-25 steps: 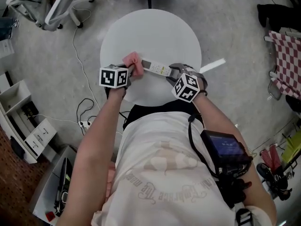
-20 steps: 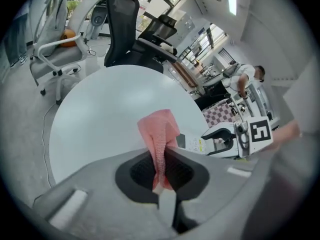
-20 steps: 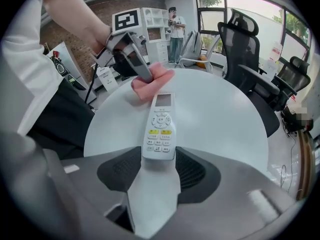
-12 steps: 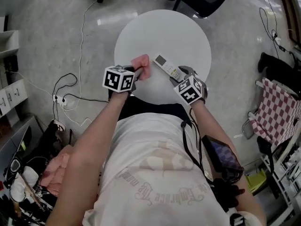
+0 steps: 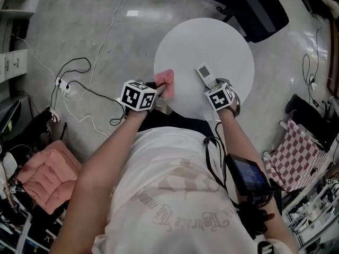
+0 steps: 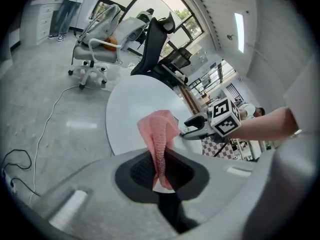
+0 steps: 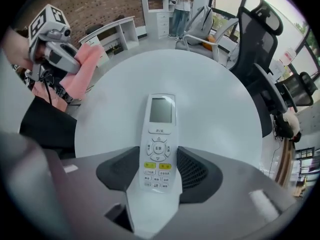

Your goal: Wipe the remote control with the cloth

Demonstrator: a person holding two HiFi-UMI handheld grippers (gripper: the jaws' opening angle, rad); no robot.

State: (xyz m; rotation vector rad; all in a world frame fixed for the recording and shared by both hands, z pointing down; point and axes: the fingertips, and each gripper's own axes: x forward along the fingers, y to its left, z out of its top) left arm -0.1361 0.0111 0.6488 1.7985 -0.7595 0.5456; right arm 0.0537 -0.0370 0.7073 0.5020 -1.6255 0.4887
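A white remote control [image 5: 205, 74] [image 7: 159, 144] lies on the round white table [image 5: 233, 41], screen end pointing away from me. My right gripper [image 5: 216, 86] [image 7: 159, 176] points down over its near end. Its jaws are closing, the button end lies between them, and narrow gaps show at both pads. A pink cloth [image 5: 165, 79] [image 6: 160, 139] hangs folded from my left gripper [image 5: 159, 94] [image 6: 161, 171], which is shut on it at the table's near left edge, well apart from the remote. The right gripper view shows the cloth [image 7: 82, 69] far left.
A black office chair [image 5: 259, 9] stands behind the table. Cables [image 5: 79, 89] trail over the floor at left, and a pink cushion [image 5: 45, 176] lies lower left. A checkered cloth [image 5: 294, 157] hangs at right. A person [image 7: 181, 4] stands far back by white shelves.
The left gripper has carried the cloth off the remote toward the table's left edge. The remote has swung from lying crosswise to pointing away. The right gripper shifted a little with it.
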